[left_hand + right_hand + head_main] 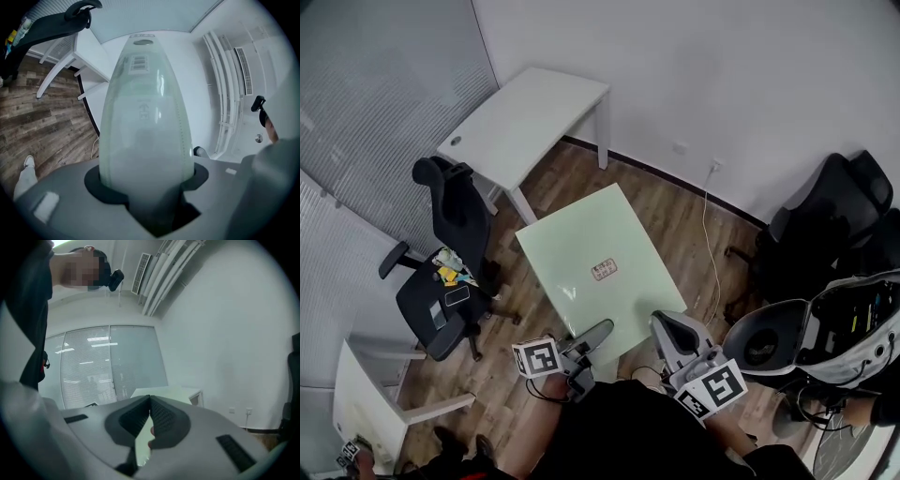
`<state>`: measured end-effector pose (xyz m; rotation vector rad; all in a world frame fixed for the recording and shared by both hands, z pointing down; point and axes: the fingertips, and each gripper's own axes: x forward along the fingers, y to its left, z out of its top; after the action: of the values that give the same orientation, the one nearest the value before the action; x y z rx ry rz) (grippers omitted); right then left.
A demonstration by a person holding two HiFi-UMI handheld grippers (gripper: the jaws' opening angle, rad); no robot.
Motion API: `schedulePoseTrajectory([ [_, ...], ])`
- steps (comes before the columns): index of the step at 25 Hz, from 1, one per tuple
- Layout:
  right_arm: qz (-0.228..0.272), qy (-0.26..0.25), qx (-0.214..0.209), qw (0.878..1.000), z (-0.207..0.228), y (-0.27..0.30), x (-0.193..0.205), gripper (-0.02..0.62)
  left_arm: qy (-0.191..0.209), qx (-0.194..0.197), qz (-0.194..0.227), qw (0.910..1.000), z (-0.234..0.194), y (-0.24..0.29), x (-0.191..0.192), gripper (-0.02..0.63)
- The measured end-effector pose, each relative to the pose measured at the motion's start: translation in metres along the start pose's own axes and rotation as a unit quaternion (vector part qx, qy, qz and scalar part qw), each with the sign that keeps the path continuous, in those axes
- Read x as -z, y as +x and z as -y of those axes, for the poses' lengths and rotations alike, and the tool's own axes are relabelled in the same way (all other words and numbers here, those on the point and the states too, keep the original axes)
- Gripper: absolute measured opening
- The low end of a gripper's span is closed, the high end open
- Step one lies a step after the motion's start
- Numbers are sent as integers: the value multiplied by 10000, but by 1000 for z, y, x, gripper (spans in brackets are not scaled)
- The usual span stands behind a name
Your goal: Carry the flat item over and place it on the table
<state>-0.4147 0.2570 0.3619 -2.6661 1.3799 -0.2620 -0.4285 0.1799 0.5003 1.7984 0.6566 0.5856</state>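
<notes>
A flat pale green panel (591, 248) is held above the wooden plank floor (675, 211), well apart from the white table (525, 117). The panel is thin, smooth and glossy, half clear like frosted glass, with rounded corners and a small printed label (604, 270) near its middle. It is kept almost level, face up, and turned like a diamond: one corner is directed away from the person, the opposite corner toward the body. Its sides look nearly equal, so no long axis can be named with certainty. The near corner is taken by the left gripper (592, 339): its grey matte fingers (56, 197) are set apart and the corner is wedged between them, both edges lying against the dark pads. The near right edge is gripped by the right gripper (670, 333), whose ribbed dark fingers (164, 420) are pressed together on the sheet, seen there edge-on as a narrow pale strip
</notes>
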Motion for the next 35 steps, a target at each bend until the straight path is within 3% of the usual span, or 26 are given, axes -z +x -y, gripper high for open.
schedulePoseTrajectory([
  [7,2,101,111,9999,41,68,-11,0,-13,80,-10,10000,-16,30,-66,282],
  [17,76,-40,73,9999,64,140,-19,0,17,110,-5,9999,-49,53,-139,281],
  [30,132,20,152,9998,90,183,-26,0,-82,49,61,9999,-63,64,-175,282],
  [35,140,86,-3,9999,104,207,-31,0,-9,4,214,9998,-67,71,-195,282],
])
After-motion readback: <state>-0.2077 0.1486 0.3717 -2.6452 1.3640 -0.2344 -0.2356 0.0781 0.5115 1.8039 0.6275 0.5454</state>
